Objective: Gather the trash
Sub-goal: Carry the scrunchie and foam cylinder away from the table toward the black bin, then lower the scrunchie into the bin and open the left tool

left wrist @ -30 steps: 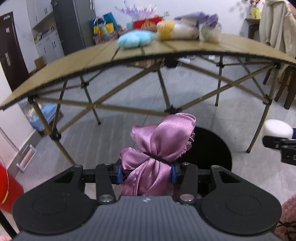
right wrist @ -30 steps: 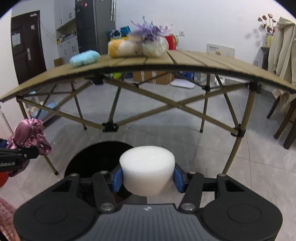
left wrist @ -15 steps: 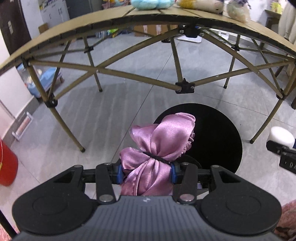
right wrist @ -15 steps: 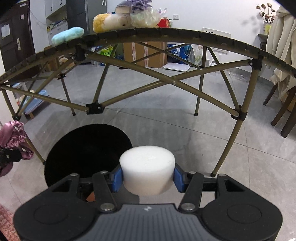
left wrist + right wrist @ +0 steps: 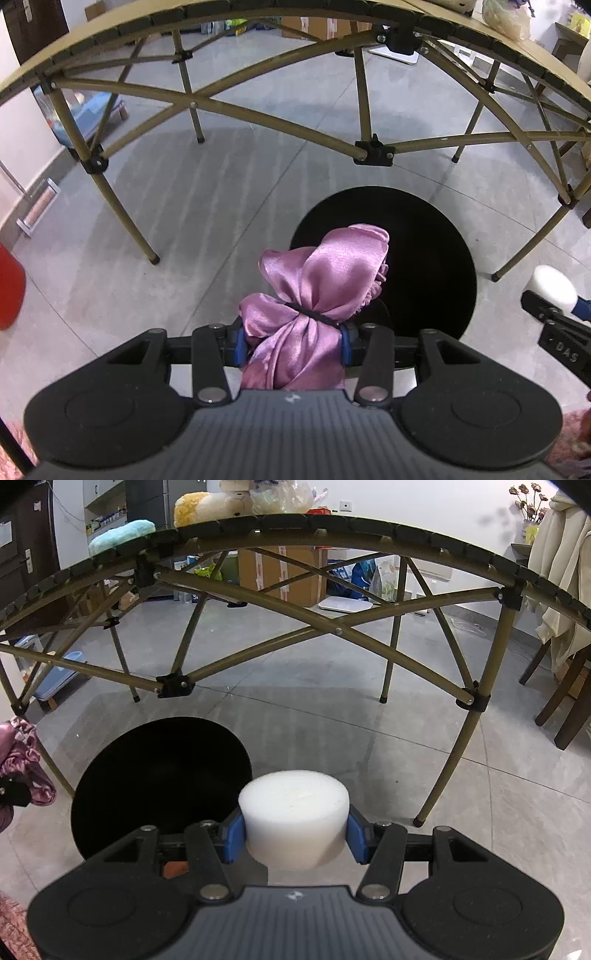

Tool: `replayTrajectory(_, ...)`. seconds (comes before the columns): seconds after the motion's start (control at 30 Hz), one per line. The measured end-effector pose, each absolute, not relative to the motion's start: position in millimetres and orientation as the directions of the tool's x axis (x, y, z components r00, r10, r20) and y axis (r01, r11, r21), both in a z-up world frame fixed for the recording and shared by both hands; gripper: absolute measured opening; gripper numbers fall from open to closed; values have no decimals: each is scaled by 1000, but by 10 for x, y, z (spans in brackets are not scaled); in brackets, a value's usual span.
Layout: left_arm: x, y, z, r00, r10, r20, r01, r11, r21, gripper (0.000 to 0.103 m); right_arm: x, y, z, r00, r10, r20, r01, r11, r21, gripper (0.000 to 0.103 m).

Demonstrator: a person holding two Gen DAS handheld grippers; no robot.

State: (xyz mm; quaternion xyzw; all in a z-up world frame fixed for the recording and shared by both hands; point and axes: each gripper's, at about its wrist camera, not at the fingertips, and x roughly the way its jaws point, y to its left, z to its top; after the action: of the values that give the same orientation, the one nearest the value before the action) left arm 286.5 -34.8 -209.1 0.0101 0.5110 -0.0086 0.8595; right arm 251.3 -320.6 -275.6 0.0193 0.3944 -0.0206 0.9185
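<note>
In the left wrist view, the left gripper (image 5: 291, 341) has tipped down, its jaws squeezed on the pink cloth (image 5: 317, 295), now over the black bin (image 5: 424, 258) on the floor beside the desk (image 5: 110, 33) edge. In the right wrist view, the right gripper (image 5: 295, 836) has dropped lower too, jaws shut around the white foam (image 5: 293, 812) near the bin's rim. Both look ready to drop.

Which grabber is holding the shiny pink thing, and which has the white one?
The left gripper pinches the shiny pink cloth bundle, tied with a black band. The right gripper squeezes the round white foam block.
</note>
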Motion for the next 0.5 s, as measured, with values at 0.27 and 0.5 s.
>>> replayTrajectory(0.27, 2905, -487, -2093, 448, -11, -894, 29, 1000, 3, 44, 2556, -3232, -2805, 677, -38, -735, 67, 998, 10, 54)
replayTrajectory(0.5, 2958, -626, -2165, 409, -26, -912, 39, 999, -11, 44, 2583, -3259, -2849, 670, -44, -741, 77, 997, 9, 54)
